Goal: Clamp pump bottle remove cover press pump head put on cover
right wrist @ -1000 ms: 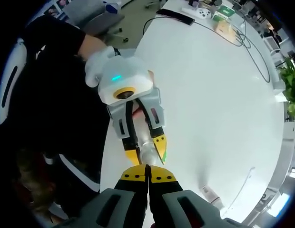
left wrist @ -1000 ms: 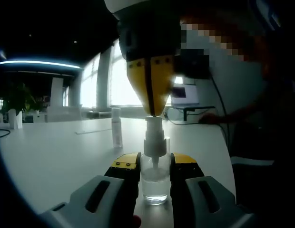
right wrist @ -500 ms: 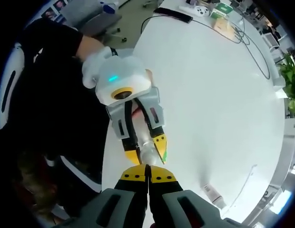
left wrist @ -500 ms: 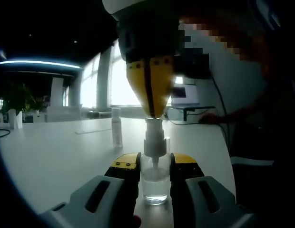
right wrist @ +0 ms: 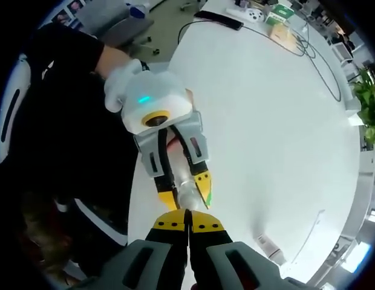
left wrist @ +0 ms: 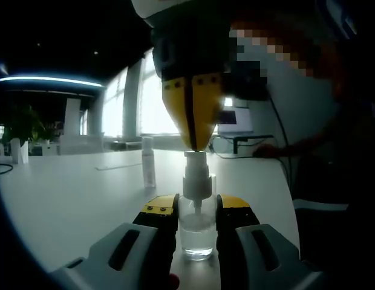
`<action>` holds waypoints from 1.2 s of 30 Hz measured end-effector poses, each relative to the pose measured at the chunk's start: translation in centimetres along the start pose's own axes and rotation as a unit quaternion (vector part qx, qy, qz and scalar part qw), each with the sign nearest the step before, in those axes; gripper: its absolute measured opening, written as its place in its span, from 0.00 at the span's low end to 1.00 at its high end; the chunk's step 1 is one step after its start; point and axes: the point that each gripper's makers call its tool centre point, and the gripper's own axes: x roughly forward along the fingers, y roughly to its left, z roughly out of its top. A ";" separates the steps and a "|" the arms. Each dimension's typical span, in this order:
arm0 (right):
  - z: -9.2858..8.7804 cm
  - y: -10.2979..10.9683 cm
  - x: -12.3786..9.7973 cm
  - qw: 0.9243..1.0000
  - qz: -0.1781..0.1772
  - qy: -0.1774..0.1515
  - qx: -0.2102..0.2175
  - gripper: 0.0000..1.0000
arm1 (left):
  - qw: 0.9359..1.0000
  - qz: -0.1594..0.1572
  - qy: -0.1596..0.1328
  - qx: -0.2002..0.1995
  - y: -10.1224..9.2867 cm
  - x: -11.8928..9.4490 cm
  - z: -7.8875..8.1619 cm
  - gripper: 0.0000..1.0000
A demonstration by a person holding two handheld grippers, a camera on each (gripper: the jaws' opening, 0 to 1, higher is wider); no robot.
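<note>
A small clear pump bottle (left wrist: 196, 232) stands on the white table (left wrist: 66, 193), and my left gripper (left wrist: 196, 208) is shut on its body with the yellow pads on either side. Its white pump head (left wrist: 196, 178) is bare. My right gripper (left wrist: 195, 145) comes straight down from above, shut, its yellow tips touching the top of the pump head. In the right gripper view my right gripper (right wrist: 189, 222) points down at the bottle (right wrist: 189, 199), which sits between the left gripper's fingertips (right wrist: 204, 188). A slim clear cover (left wrist: 149, 169) stands apart on the table (right wrist: 269, 244).
The bottle is close to the table edge (right wrist: 134, 199), next to a person in dark clothing (right wrist: 60, 157). A black cable (right wrist: 323, 66) and small items (right wrist: 278, 15) lie at the far end. A plant (right wrist: 369, 103) stands beyond the table. A screen (left wrist: 234, 118) glows behind.
My right gripper's tips have sunk very slightly onto the pump head. The left gripper and the bottle have not moved.
</note>
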 end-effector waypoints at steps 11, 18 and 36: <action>-0.1 -0.3 -0.1 1.000 0.002 -0.008 0.006 0.00 | 1.000 0.000 0.000 0.001 0.1 0.0 0.0 0.15; 0.0 -0.1 -0.1 1.000 0.001 -0.007 0.003 0.00 | 1.000 -0.001 0.000 0.001 0.0 0.0 0.0 0.15; -0.1 0.1 -0.2 1.000 -0.007 -0.025 0.001 0.00 | 1.000 -0.001 0.000 0.002 0.0 0.0 0.0 0.15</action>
